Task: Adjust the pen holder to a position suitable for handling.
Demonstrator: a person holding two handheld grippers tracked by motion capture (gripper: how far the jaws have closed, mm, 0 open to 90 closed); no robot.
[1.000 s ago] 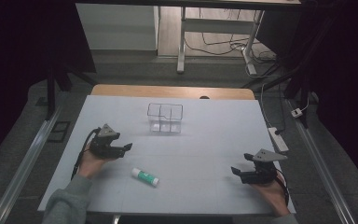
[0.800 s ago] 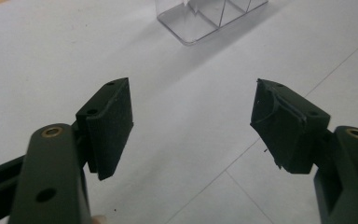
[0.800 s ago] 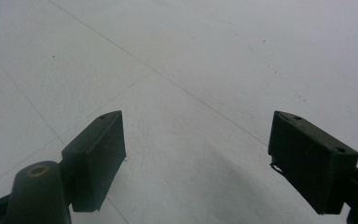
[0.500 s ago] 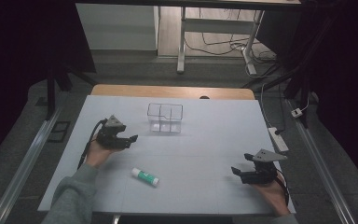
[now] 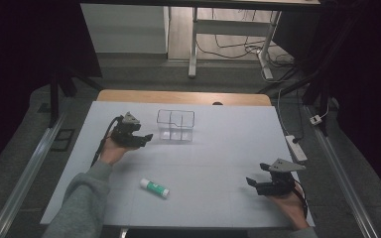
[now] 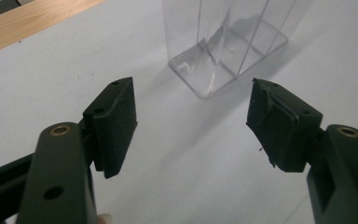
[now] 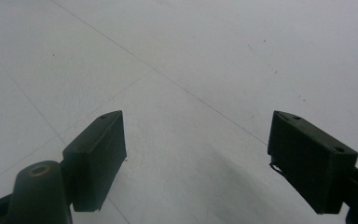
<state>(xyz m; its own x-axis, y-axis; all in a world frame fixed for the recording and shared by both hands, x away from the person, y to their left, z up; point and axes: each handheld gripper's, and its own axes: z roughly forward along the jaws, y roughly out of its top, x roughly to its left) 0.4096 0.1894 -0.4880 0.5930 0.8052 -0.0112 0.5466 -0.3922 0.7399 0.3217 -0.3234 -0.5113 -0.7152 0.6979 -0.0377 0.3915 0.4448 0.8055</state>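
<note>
A: Hand-held gripper, left (image 5: 145,138): sat left of centre in the high view, jaws wide, nothing between them. Jaws had just been closing a little.

B: Nearest item?

A: Clear plastic organizer (image 5: 176,125), divided into compartments, upright on the desk (image 5: 218,148), upper middle of the frame, just right of the left jaw tips and apart from them. In the left gripper view the same organizer (image 6: 228,42) stood at top centre, beyond the gap between the pads (image 6: 116,123), untouched.

B: Hand-held gripper, right?

A: Right hand-held gripper (image 5: 252,184): lower right of the high view, held in a hand (image 5: 290,206), grey three-cornered plate on top. Jaws wide. Right gripper view showed bare white desk surface (image 7: 205,70) between the two pads (image 7: 98,158).

B: Other stock?

A: One glue stick (image 5: 154,188), white with green label, lying flat in the lower middle of the frame, well apart from both grippers. Grey sleeve (image 5: 82,203) at lower left.
</note>
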